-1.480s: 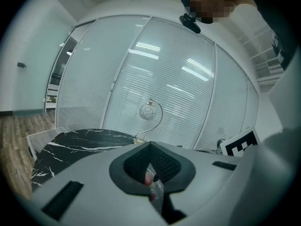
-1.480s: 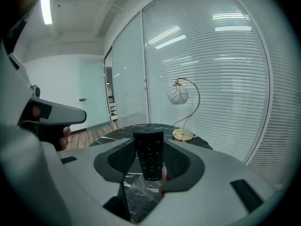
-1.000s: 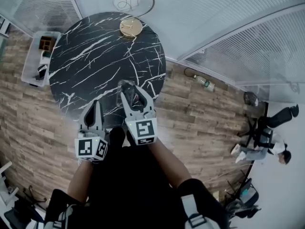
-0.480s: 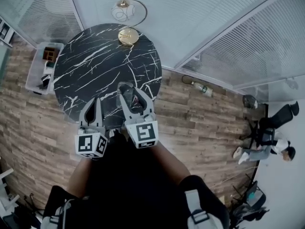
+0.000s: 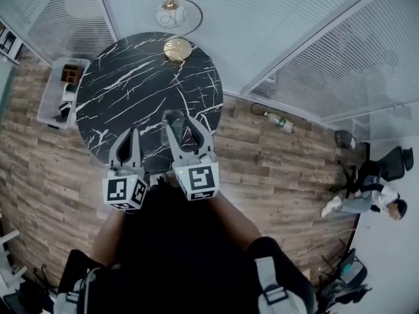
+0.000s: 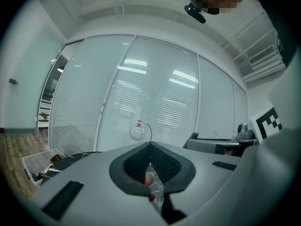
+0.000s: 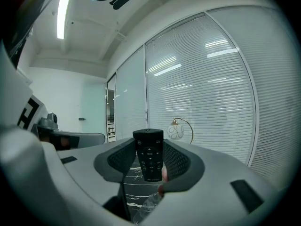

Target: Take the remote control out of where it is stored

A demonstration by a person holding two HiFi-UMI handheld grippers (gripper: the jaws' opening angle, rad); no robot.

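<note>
Round black marble bench on a wood floor, blinds behind; globe lamp at the far edge.

Right gripper is clamped on the remote control. The remote lies along the jaws, buttons up, far end at the tips, over the bench's near part.

Left gripper sits just beside it on the left, jaws together, nothing in them.

Judgement: remote looks already out of storage. Keep the squeeze steady and level, and lower onto bare marble before releasing.
</note>
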